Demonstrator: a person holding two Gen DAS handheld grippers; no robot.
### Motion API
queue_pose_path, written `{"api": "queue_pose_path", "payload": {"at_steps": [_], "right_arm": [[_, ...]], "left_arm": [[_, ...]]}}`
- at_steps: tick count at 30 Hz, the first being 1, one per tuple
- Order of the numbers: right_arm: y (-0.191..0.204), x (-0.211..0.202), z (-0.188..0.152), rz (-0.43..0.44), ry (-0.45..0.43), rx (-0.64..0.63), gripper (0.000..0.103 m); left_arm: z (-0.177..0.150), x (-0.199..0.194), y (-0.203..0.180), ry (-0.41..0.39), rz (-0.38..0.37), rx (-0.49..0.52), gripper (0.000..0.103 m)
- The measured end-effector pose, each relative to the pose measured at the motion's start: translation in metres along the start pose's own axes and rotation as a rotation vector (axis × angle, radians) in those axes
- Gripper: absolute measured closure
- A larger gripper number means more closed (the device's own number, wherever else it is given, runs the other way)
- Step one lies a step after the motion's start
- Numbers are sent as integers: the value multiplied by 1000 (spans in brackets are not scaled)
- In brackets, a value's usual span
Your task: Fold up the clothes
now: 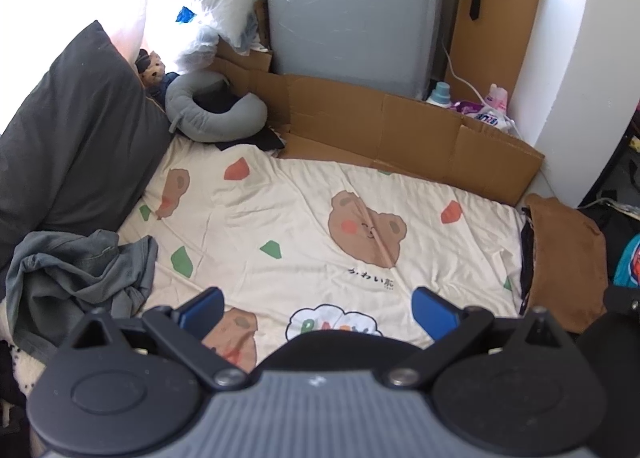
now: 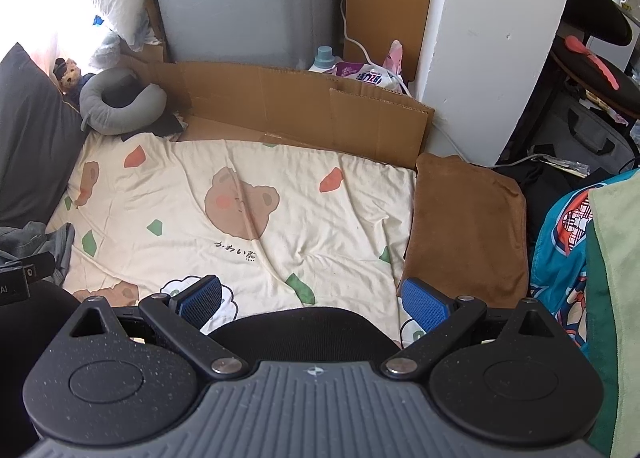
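Left gripper [image 1: 318,308]: jaws set wide apart, nothing between them, held above the near edge of the bed; blue pads [image 1: 204,308] face inward over bare sheet. Judged ready to reach, not yet committed to any cloth.

Right gripper [image 2: 314,298]: jaws likewise spread, empty, poised over the near right part of the bed, its right pad just beside the corner of the brown folded cloth.

Bed sheet [image 1: 304,193]: cream, printed with bears and green and orange patches, lightly creased. Its middle lies bare, probably kept so as the folding surface.

Grey garment [image 1: 76,278]: crumpled in a heap at the left edge of the bed, on the left gripper's side, below the dark pillow [image 1: 76,129]. Unfolded; judged the next item to be pulled onto the open sheet.

Brown folded cloth [image 2: 468,230]: flat, squared, at the right edge of the bed, apart from the heap. Looks finished and set aside out of the working area.

Cardboard sheet [image 1: 400,125]: stands along the far side of the bed against a grey appliance [image 1: 352,9], apparently as a barrier.

Grey neck pillow [image 1: 212,109] and a small bear toy [image 1: 154,67]: far left corner, clear of the work.
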State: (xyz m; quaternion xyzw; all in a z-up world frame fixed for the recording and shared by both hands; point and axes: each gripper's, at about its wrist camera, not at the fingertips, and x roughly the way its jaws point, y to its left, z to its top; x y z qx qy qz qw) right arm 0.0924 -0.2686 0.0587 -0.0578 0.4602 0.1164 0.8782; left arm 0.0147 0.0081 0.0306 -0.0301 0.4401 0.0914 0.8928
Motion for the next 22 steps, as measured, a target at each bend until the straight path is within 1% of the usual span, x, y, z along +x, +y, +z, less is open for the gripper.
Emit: {"api": "queue_pose_path", "payload": {"at_steps": [22], "right_arm": [[4, -1, -1, -19, -12, -26, 3]], "left_arm": [[-3, -2, -4, -1, 12, 12, 5]]}}
